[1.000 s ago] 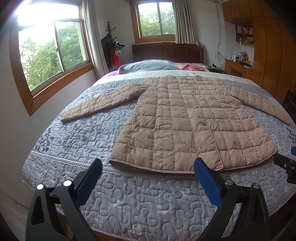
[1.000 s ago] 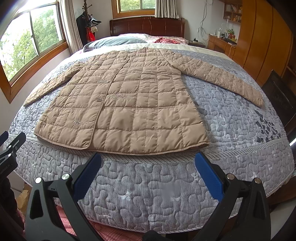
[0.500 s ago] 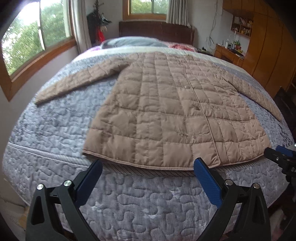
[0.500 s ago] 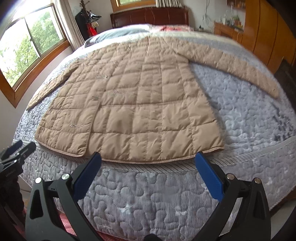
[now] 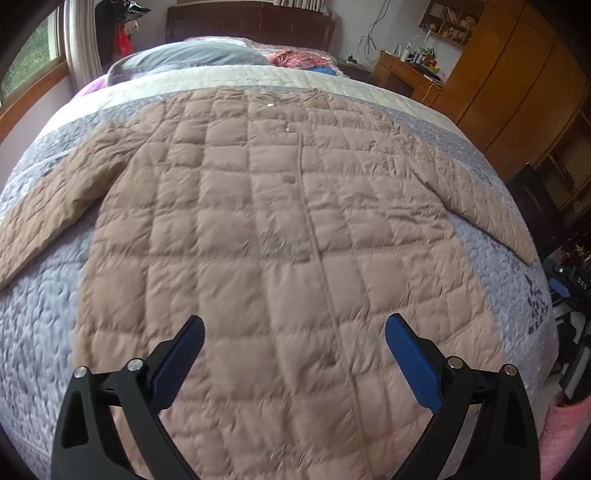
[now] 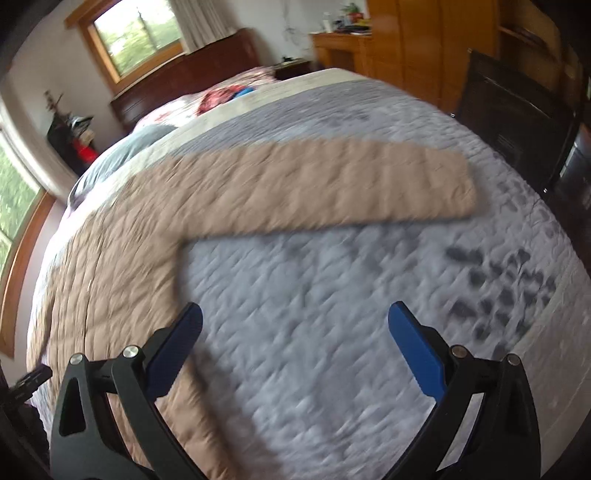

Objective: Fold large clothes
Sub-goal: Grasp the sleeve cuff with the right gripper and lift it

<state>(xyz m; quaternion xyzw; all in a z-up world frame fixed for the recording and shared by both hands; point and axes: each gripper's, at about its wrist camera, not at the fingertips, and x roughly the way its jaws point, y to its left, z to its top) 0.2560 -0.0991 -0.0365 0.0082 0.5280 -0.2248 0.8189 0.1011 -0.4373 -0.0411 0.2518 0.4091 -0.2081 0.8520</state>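
Lying flat on the bed's grey quilt [image 6: 332, 332], the tan quilted coat [image 5: 266, 240] spreads sleeves wide; left hand-held gripper [image 5: 293, 339] gapes above its hem, right hand-held gripper [image 6: 295, 328] gapes beside it.

— Where's the coat [image 5: 258, 229]?
— Flat on the bed [image 5: 37, 317], collar toward the pillow [image 5: 184, 59] and headboard [image 5: 251, 22], sleeves spread to either side.
— And the grippers?
— Left gripper [image 5: 293, 343] over the coat's lower part; right gripper [image 6: 295, 332] over the quilt [image 6: 332, 332], below the sleeve [image 6: 332, 184].
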